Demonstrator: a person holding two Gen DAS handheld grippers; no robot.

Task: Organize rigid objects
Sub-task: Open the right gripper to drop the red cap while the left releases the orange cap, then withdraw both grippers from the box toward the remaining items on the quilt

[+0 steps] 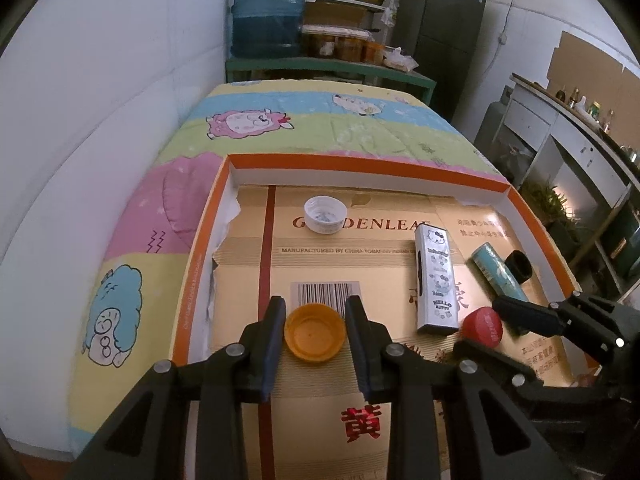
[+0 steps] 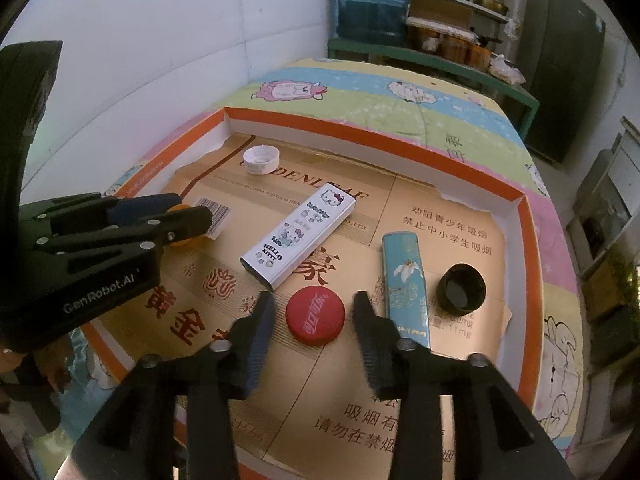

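An orange bottle cap (image 1: 315, 333) lies open side up between the fingers of my left gripper (image 1: 316, 310); the jaws are open around it with small gaps on both sides. A red Coca-Cola cap (image 2: 315, 314) lies between the open fingers of my right gripper (image 2: 314, 304), not touched. The red cap also shows in the left wrist view (image 1: 483, 326). A white cap (image 1: 325, 215), a Hello Kitty tin (image 2: 298, 235), a teal lighter case (image 2: 405, 287) and a black cap (image 2: 461, 289) lie in the tray.
All items lie on gold cardboard inside a shallow orange-rimmed tray (image 1: 360, 164) on a cartoon-print quilt (image 1: 256, 120). A white wall stands at the left. A water jug (image 1: 269, 12), shelves and a dark cabinet stand behind.
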